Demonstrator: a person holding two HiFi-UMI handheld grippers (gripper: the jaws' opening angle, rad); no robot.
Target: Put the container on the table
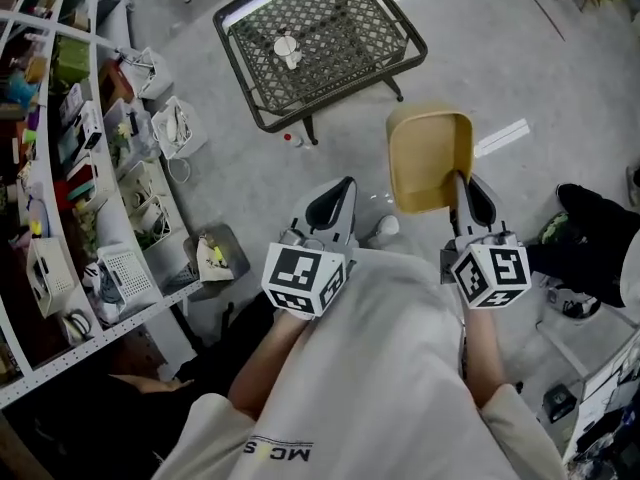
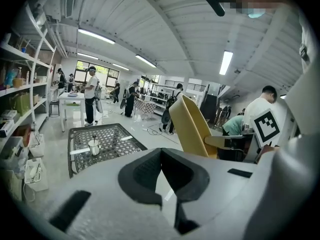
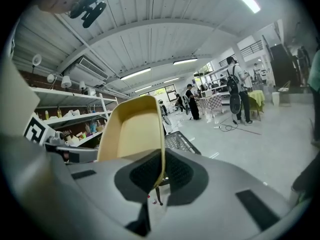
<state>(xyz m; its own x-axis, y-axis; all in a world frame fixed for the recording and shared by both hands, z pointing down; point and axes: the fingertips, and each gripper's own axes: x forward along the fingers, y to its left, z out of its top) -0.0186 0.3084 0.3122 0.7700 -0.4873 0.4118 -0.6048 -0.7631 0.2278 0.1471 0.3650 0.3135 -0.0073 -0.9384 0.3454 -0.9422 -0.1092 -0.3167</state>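
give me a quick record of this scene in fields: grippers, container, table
right gripper: shut on the wall of the yellow container
left gripper: shut, empty
yellow container: held in the air, not on the table
table: dark metal lattice, ahead of both grippers
on table: small pale jug

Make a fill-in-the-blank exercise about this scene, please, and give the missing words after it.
1. The right gripper is shut on the wall of a tan plastic ___.
2. The left gripper has ___ between its jaws.
3. A small white cup stands on the dark metal lattice ___.
Missing words: container; nothing; table.
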